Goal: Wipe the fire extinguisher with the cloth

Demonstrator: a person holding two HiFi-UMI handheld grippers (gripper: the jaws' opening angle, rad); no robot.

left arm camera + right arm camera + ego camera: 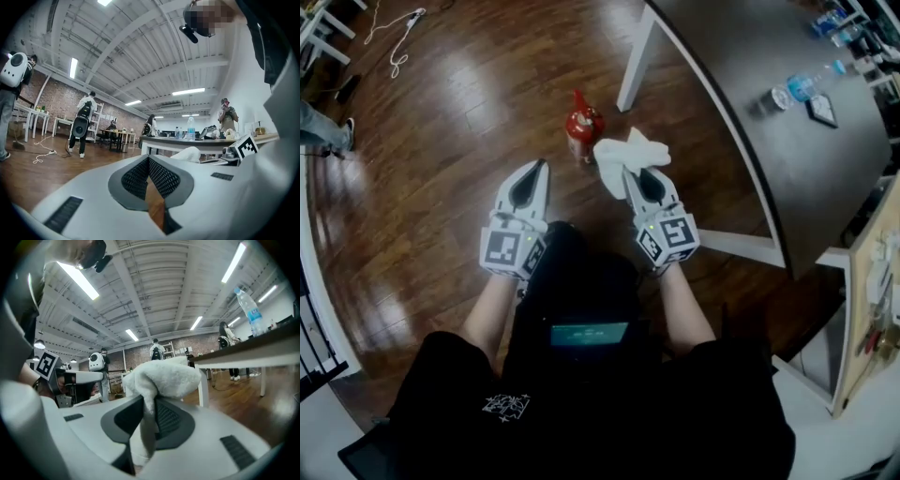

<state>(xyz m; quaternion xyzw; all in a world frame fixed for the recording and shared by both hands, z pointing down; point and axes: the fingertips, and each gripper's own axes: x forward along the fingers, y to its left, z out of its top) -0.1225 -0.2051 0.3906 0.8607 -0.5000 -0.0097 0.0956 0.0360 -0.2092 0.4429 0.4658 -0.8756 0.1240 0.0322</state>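
My right gripper (pixel 630 174) is clamped on the cloth (pixel 628 155), and the extinguisher (pixel 583 125) stands upright on the floor just far-left of the cloth's edge, while my left gripper (pixel 540 169), jaws together and empty, waits at its near-left.

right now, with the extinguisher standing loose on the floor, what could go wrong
The fire extinguisher stands unsupported on the wood floor, and the left hand-held gripper is shut, empty and apart from it, so a wiping push might tip it. The right hand-held gripper pinches only a fold of the cloth, which could pull free.
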